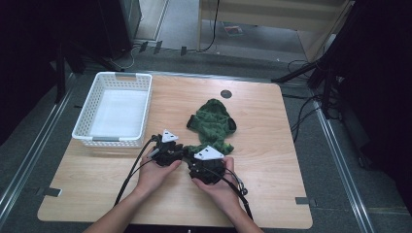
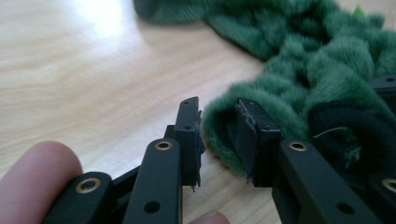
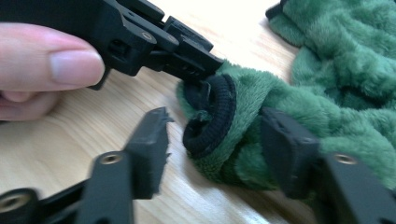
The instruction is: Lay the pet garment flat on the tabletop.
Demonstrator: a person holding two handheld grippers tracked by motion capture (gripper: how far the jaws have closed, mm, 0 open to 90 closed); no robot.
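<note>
A fuzzy green garment [image 1: 213,124] with black ribbed cuffs lies crumpled at the middle of the wooden table [image 1: 97,179]. Both grippers meet at its near end. My left gripper [image 2: 217,126] stands open, its pads either side of a green hem [image 2: 219,105] with a gap still showing. In the right gripper view, the left gripper [image 3: 205,70] has its tips at the top of a rolled black cuff [image 3: 212,116]. My right gripper [image 3: 215,135] is open wide around that cuff. Its right pad rests against the green pile and its left pad is clear of it.
A white slatted basket [image 1: 112,141] with nothing in it stands at the table's back left. A small black disc [image 1: 226,93] sits near the far edge. Cables trail from both grippers toward the near edge. Dark stands flank the table.
</note>
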